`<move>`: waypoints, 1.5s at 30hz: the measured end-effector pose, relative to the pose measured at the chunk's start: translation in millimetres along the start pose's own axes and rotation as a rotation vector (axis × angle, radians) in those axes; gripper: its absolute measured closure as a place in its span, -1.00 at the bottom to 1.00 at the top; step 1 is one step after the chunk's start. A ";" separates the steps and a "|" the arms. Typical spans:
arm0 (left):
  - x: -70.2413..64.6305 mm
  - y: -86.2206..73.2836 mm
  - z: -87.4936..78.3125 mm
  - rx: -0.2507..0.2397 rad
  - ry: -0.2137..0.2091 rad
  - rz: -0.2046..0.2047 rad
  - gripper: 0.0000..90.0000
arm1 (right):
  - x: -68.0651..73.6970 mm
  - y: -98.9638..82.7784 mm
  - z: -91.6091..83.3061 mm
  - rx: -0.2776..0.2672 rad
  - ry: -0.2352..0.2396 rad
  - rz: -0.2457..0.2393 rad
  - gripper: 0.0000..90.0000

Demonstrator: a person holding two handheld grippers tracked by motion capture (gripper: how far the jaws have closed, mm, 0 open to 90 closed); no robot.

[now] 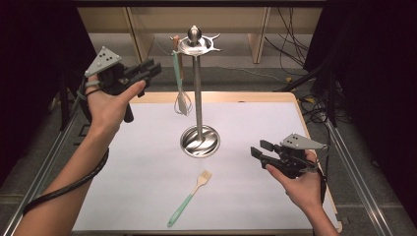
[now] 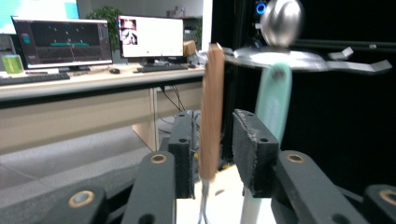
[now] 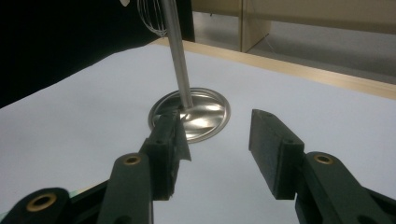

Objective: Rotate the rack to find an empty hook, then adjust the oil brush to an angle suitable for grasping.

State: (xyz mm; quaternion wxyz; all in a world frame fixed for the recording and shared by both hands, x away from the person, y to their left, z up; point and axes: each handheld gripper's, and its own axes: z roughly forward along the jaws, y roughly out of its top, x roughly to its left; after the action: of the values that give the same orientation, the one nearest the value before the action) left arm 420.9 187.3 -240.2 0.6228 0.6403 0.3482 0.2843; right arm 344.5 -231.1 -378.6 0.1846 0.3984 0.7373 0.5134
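Note:
A steel utensil stand with a ball top and hooks rises from a round base mid-table. From its left hooks hang a wooden-handled utensil and a mint-handled one, with wire whisk loops below. My left gripper is raised just left of them. In the left gripper view the wooden handle stands between the jaws of the left gripper with gaps on both sides. A mint-handled pastry brush lies near the front edge. My right gripper hovers open and empty, facing the base.
A white sheet covers the table inside a wooden rim. Dark curtains flank both sides. Cables lie on the floor at right. Wooden desk legs stand behind, and monitors sit on a desk beyond.

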 end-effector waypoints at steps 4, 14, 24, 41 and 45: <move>-5.5 -12.1 -10.6 0.039 -0.009 0.018 0.46 | 2.4 1.1 -1.3 -0.003 -0.008 0.000 0.21; -23.5 -47.7 -21.4 0.242 -0.049 0.059 0.32 | -2.5 4.6 -1.5 -0.003 -0.011 -0.029 0.21; -43.2 -91.8 -17.9 0.460 -0.110 0.094 0.17 | -4.0 4.6 -5.4 0.011 -0.032 -0.015 0.21; -72.4 -143.4 -9.0 0.790 -0.194 0.115 0.28 | -2.1 2.0 -3.3 0.040 -0.031 0.030 0.20; -81.0 -158.6 -5.8 0.880 -0.229 0.144 0.28 | -1.6 2.2 -3.7 0.050 -0.020 0.047 0.20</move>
State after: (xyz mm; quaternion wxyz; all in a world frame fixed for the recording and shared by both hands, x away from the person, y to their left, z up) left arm 353.5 123.1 -392.1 0.3046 0.8937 0.3197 0.0793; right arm 343.8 -234.2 -375.3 0.1700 0.4255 0.7382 0.4951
